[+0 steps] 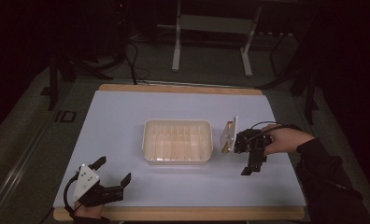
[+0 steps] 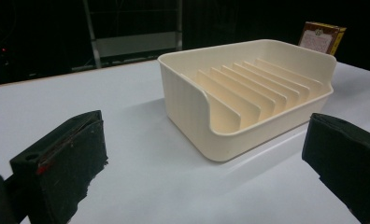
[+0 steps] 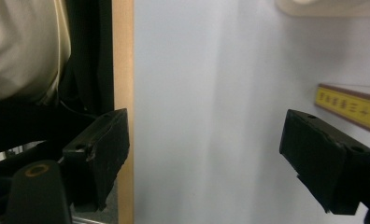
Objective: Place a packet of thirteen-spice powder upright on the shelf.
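Table [image 1: 127,116]: white sheet over a wooden board, wood edge visible along near and far sides; dark floor all round.

Left gripper [image 1: 112,171]: near left corner of table, held by a hand at the near edge, grey three-cornered plate on top. Jaws spread wide, nothing between them. Aimed toward the rack; in the left gripper view [image 2: 202,186] both black jaws seen far apart over bare white surface, rack beyond them.

Right gripper [image 1: 254,164]: right side of table, level with the near edge of the rack, held by a hand [image 1: 286,140] in a dark sleeve entering from the right. Body turned so jaws point toward the near side. Jaws released and wide apart in the right gripper view [image 3: 204,158], gripping nothing; wooden table edge and light clothing of the person seen behind one jaw.

Rack [image 1: 177,140]: cream plastic tray with a row of upright dividers inside, centre of table, slots unfilled. Rounded corners, one lower side wall facing the left gripper.

Box [image 1: 230,134]: flat carton standing on edge, just right of the rack and just beside the right gripper body; contact with either cannot be told. Brown and yellow printed edge, pale face. Seen behind the rack's far corner [image 2: 321,37] in the left gripper view, and as a yellow strip [image 3: 351,106] at the side of the right gripper view.

Background: metal stand legs [image 1: 211,37] and cables on the floor beyond the far edge.
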### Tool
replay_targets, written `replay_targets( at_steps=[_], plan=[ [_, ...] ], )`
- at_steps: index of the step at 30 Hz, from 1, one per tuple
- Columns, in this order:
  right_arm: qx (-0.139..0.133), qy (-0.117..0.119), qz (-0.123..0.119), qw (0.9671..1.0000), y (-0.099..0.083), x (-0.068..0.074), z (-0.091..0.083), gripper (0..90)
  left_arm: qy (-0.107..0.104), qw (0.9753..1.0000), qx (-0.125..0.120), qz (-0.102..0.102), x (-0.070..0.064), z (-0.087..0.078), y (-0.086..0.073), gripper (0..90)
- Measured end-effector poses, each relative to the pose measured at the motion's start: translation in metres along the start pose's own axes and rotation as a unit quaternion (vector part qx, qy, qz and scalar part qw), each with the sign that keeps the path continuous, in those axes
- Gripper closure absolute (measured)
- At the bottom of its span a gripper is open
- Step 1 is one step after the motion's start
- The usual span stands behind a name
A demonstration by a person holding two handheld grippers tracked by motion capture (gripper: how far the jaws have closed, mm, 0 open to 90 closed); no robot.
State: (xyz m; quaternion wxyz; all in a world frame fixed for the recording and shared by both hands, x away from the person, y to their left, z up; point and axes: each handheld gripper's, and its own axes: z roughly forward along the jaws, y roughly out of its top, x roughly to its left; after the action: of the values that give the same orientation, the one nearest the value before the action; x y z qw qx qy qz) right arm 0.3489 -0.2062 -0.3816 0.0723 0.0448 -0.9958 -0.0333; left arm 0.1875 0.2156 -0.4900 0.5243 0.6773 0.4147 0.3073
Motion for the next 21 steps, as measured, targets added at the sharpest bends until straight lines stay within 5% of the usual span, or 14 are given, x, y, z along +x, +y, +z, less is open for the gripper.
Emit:
replay_targets(
  at_steps=[11, 21],
  plan=[
    [-0.009, -0.019, 0.019, 0.9996, 0.000, -0.017, -0.019, 14.5, 0.004, 1.0000, 0.002, -0.001, 0.000, 0.001, 0.000, 0.0],
    [-0.013, -0.062, 0.024, 0.9977, -0.002, -0.032, -0.030, 13.9, 0.002, 1.0000, 0.003, -0.003, 0.001, 0.000, -0.001, 0.0]
  ],
)
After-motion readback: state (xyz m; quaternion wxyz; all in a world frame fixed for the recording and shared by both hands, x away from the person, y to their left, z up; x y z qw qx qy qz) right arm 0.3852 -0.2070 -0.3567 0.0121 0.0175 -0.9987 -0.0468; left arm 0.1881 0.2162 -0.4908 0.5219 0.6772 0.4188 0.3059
